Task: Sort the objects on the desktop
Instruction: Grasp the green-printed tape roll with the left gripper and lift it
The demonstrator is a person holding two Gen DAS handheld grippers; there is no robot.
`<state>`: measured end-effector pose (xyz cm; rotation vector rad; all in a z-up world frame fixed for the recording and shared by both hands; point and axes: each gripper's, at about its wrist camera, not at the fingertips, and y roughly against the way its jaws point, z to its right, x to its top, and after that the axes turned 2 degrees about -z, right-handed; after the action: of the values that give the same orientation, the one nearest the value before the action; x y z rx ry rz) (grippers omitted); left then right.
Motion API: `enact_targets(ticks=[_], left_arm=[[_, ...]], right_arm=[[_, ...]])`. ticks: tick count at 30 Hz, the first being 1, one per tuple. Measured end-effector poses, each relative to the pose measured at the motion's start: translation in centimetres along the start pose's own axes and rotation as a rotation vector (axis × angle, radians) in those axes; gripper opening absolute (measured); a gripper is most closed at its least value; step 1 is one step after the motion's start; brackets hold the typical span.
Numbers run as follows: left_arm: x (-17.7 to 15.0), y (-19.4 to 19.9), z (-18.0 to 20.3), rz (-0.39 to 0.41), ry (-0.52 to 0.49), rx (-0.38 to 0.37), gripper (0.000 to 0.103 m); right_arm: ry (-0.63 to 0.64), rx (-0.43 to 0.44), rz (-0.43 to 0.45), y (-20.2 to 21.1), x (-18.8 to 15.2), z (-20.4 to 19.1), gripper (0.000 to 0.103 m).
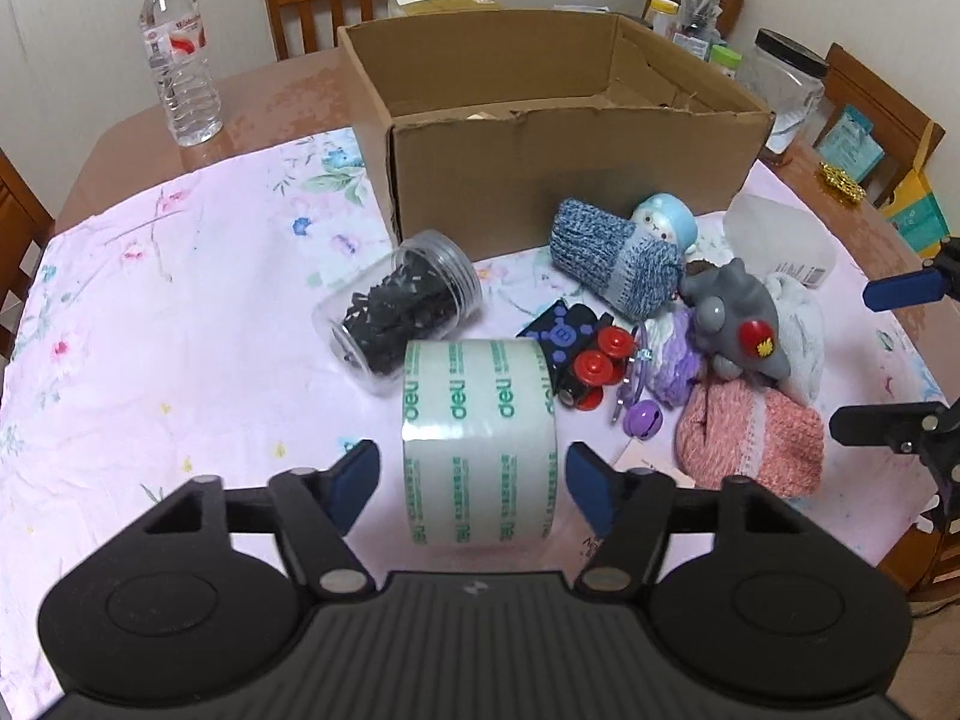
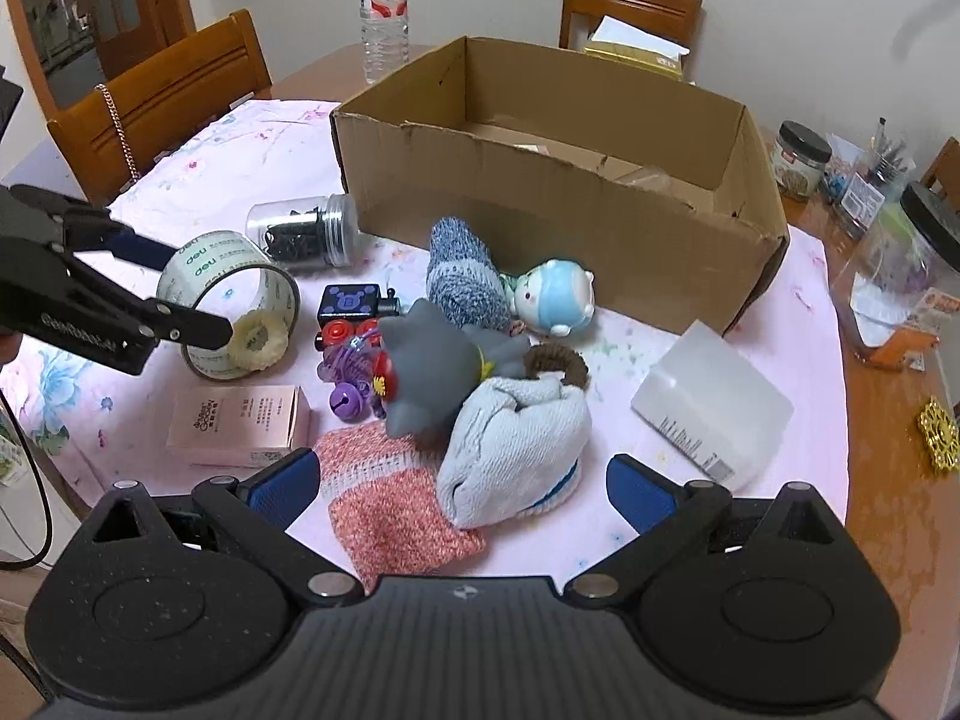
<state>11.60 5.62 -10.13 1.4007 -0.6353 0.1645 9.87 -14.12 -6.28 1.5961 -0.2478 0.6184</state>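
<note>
A roll of clear tape (image 1: 480,438) stands on edge between the open fingers of my left gripper (image 1: 474,474), a small gap on each side; the tape roll also shows in the right wrist view (image 2: 231,300) with the left gripper (image 2: 180,288) around it. My right gripper (image 2: 459,489) is open over a pink knit sock (image 2: 390,498) and a pale blue sock (image 2: 516,450). A grey cat toy (image 2: 432,360), a blue-grey sock (image 2: 462,276), a blue-hatted doll (image 2: 555,297), a toy train (image 2: 351,312), a jar of black clips (image 2: 306,231) and a pink box (image 2: 240,423) lie nearby.
An open cardboard box (image 2: 540,204) stands behind the pile on the floral cloth (image 1: 150,300). A translucent white container (image 2: 714,402) lies at the right. A water bottle (image 1: 177,54), storage jars (image 2: 801,159) and wooden chairs (image 2: 162,102) ring the table.
</note>
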Motion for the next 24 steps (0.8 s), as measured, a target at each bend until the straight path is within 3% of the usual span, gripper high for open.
enact_targets(ticks=[1, 4, 12, 17, 22, 24], left_arm=[[-0.1, -0.1, 0.0, 0.0, 0.0, -0.004, 0.065], [-0.3, -0.3, -0.1, 0.0, -0.005, -0.007, 0.047], [-0.1, 0.9, 0.8, 0.042, -0.102, 0.04, 0.047], [-0.3, 1.7, 2.6, 0.072, -0.259, 0.112, 0.047], [-0.9, 0.9, 3.7, 0.035, -0.292, 0.072, 0.048], [-1.1, 1.1, 4.1, 0.038, -0.285, 0.018, 0.055]], right_arm=[[0.001, -0.004, -0.001, 0.0, 0.0, -0.1, 0.103], [-0.006, -0.006, -0.001, 0.1, -0.1, -0.2, 0.103], [-0.003, -0.013, 0.007, 0.5, -0.1, -0.3, 0.103], [0.0, -0.01, 0.011, 0.5, 0.0, -0.3, 0.103], [0.008, -0.006, 0.011, 0.4, 0.1, -0.5, 0.103], [0.013, -0.005, 0.013, 0.5, 0.1, -0.6, 0.103]])
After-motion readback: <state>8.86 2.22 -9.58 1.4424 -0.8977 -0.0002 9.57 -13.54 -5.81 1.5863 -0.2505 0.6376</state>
